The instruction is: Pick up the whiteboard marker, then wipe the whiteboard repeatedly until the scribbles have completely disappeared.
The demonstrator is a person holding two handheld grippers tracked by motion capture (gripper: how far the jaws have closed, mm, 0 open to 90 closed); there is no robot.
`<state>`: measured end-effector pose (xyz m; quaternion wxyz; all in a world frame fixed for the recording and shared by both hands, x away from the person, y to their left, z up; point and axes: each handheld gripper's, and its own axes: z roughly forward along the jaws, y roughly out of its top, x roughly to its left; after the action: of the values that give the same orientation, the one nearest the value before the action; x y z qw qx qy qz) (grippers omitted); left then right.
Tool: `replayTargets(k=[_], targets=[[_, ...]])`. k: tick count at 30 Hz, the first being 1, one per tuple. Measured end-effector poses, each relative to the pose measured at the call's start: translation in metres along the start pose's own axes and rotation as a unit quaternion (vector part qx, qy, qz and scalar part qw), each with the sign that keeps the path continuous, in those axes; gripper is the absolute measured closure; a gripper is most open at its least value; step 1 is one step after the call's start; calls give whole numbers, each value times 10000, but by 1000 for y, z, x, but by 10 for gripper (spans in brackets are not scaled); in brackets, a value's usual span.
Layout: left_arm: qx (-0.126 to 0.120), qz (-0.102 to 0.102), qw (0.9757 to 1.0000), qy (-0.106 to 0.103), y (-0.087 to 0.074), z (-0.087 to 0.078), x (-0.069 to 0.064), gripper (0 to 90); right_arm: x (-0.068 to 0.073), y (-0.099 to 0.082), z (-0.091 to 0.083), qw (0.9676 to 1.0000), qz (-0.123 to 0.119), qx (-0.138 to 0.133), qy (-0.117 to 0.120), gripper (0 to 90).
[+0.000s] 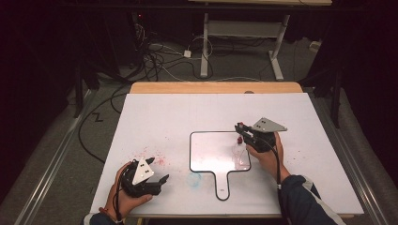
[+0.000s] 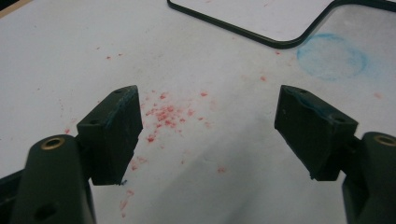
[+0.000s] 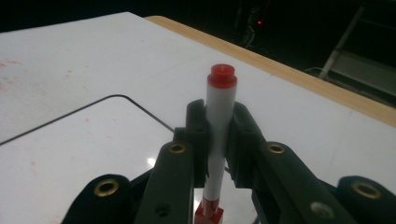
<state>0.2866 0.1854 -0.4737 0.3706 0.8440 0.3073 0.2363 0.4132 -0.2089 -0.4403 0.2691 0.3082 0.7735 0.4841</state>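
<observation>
we see the small whiteboard (image 1: 209,150), black-rimmed with a handle, lying flat on the white table (image 1: 155,112). over its right part our right gripper (image 1: 241,132) clamps a slim white marker (image 3: 218,121) with red ends. our left gripper (image 2: 208,135) gapes wide over red specks (image 2: 163,114).

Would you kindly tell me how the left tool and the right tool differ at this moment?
The left tool stands open with nothing between its jaws; the right tool is shut on a red-capped marker. The left tool sits over red specks on the table; the right tool is over the small whiteboard. Both are black and hand-held.
</observation>
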Motion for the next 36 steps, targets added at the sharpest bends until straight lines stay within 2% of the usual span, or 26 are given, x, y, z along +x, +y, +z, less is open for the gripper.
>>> replayTargets(k=[3, 7, 11, 12, 14, 15, 16, 19, 20, 24, 25, 26, 27, 28, 29, 30, 31, 32, 33, 35, 36], targets=[[21, -5, 10000, -12, 0, 0, 0, 222, 5, 1, -1, 9999, -13, 8, 138, 814], [41, 7, 10000, -42, 0, 1, 0, 221, 17, 0, -7, 9989, -59, 20, 460, 814], [84, 7, 10000, -47, -1, 1, -1, 221, 22, 0, -8, 9983, -248, 28, 524, 814], [75, 9, 10000, -45, -1, 0, -1, 220, 20, 0, -7, 9984, -251, 22, 509, 814], [67, 14, 10000, -39, 0, 0, -2, 221, 10, 0, -3, 9995, -209, 3, 251, 814], [74, 24, 10000, -39, 0, 0, -2, 221, 10, 0, -3, 9995, -209, 3, 251, 814], [75, 30, 10000, -48, 0, 1, -2, 220, 3, -1, -1, 9996, -277, 2, -13, 815], [105, 68, 9999, -57, 1, 3, -2, 220, -5, -2, 0, 9999, -126, -53, -91, 815], [97, 76, 9999, -69, 1, 3, -2, 220, -7, -2, -2, 9996, -198, -8, -190, 815], [124, 85, 9999, -76, 0, 2, -2, 220, -2, -2, -5, 9999, -103, -2, 57, 815], [101, 79, 9999, -85, 0, 2, -2, 220, -2, -2, -5, 9999, -103, -2, 57, 815], [95, 78, 9999, -84, 1, 2, -3, 221, 1, -2, -5, 9998, -97, -13, 157, 815], [92, 94, 9999, -87, 1, 2, -3, 221, 9, -1, -5, 9992, -130, -11, 373, 814], [89, 105, 9999, -96, 2, 2, -3, 221, 9, -1, -5, 9992, -130, -11, 373, 814], [86, 115, 9998, -100, 2, 2, -4, 220, 18, 1, -6, 9984, -187, 6, 527, 814], [85, 130, 9998, -106, 2, 2, -4, 220, 18, 1, -6, 9984, -187, 6, 527, 814], [91, 144, 9998, -113, 3, 2, -5, 221, 22, 1, -6, 9981, -302, 32, 538, 814], [99, 155, 9998, -112, 3, 2, -5, 221, 24, 2, -6, 9979, -470, 64, 448, 814], [104, 157, 9998, -111, 3, 2, -5, 221, 24, 2, -6, 9979, -470, 64, 448, 814], [99, 142, 9998, -128, 3, 2, -5, 220, 18, 1, -5, 9988, -415, 51, 272, 814], [103, 146, 9998, -129, 3, 2, -5, 220, 15, 1, -5, 9988, -473, 74, 99, 815]])
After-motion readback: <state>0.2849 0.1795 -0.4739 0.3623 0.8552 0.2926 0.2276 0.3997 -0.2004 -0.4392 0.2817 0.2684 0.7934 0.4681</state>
